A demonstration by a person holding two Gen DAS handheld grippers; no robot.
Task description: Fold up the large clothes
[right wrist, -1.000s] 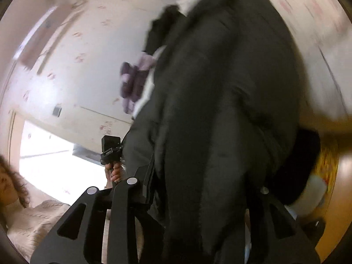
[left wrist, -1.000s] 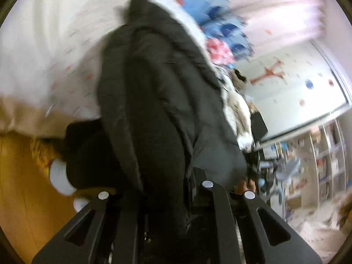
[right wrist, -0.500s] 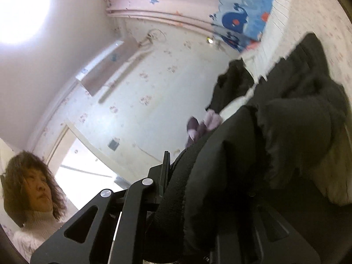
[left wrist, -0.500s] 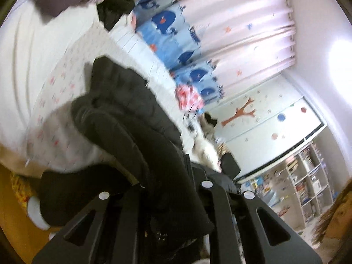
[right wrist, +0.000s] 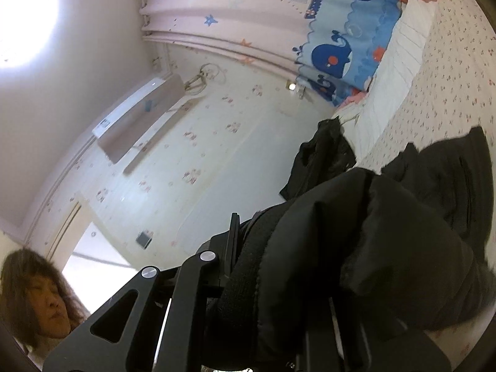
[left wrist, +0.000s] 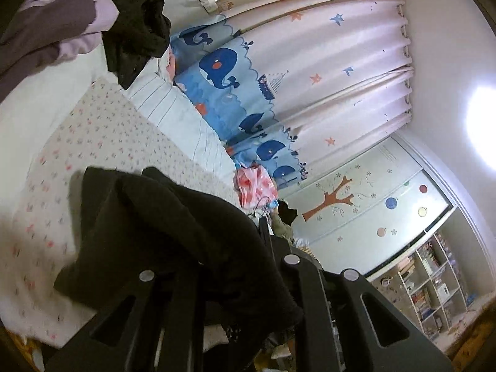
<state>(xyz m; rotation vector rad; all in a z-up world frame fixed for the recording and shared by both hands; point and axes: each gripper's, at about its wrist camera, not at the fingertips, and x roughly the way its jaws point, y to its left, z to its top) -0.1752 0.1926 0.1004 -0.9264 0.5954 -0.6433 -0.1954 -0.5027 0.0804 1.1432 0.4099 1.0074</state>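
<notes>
Both tools are clamped on the black coat: the left tool point(left wrist: 235, 266) and the right tool point(right wrist: 279, 279) each pinch a bunched edge of the coat point(left wrist: 161, 226), which hangs from them over the flowered bed point(left wrist: 102, 130). This looks like the lift-and-spread step before any fold. Next, the tools should probably draw apart and lay the coat flat on the bed, clear of the dark clothes point(left wrist: 136, 28) at its far end.
</notes>
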